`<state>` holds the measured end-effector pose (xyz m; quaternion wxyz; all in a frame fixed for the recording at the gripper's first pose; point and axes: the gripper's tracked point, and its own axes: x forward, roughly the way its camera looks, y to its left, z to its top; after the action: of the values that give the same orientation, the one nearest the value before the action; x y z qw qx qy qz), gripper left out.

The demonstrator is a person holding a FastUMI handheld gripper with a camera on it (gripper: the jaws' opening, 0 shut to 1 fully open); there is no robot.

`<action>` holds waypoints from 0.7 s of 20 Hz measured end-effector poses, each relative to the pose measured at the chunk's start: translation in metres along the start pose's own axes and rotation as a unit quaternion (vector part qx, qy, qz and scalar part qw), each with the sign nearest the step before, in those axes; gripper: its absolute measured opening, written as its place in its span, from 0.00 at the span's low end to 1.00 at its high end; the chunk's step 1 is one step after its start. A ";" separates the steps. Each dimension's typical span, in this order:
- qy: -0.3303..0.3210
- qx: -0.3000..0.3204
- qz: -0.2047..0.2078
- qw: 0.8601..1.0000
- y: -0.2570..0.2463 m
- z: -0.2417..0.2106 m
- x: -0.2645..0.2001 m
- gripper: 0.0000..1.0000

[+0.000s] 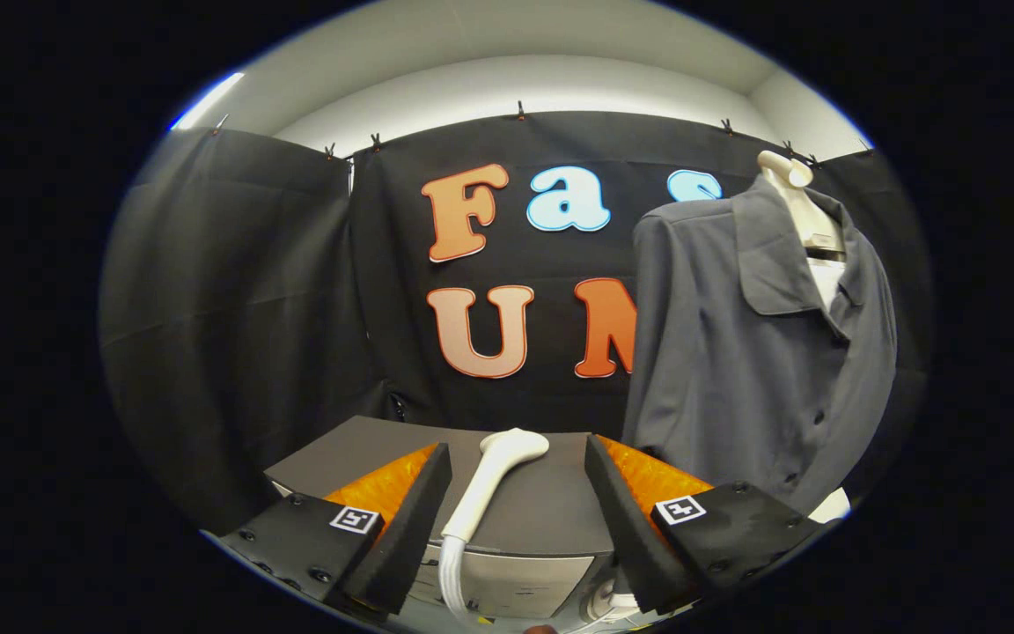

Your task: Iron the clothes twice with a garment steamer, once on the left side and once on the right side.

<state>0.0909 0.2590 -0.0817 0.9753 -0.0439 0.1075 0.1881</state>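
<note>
A white garment steamer head [494,480] lies on a grey box-shaped base unit [542,511], its nozzle end pointing away and its hose [450,581] running down toward me. My gripper [518,462] is open, its two fingers spread wide to either side of the steamer handle without touching it. A grey collared shirt [753,352] hangs on a white mannequin torso [793,189] beyond the right finger, upright, buttons down its front.
Black cloth walls [234,317] close the booth on the left and behind. The grey base unit's front panel [516,581] faces me below the fingers. A white rounded object [831,506] sits low beside the shirt's hem.
</note>
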 end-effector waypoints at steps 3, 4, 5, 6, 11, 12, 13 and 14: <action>0.020 -0.007 0.004 1.000 0.020 -0.012 0.029 0.98; 0.027 -0.011 0.006 1.000 0.026 -0.016 0.041 0.98; 0.033 -0.014 0.007 0.999 0.032 -0.021 0.053 0.98; 0.040 -0.017 0.008 0.999 0.037 -0.027 0.064 0.98; 0.096 -0.019 0.003 0.995 0.052 -0.065 0.122 0.98; 0.106 -0.020 -0.001 0.994 0.052 -0.072 0.135 0.98; 0.116 -0.022 -0.008 0.993 0.049 -0.079 0.141 0.98; 0.124 -0.024 -0.013 0.992 0.047 -0.084 0.150 0.99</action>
<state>0.1930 0.3453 -0.1993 0.9554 -0.0917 0.2227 0.1710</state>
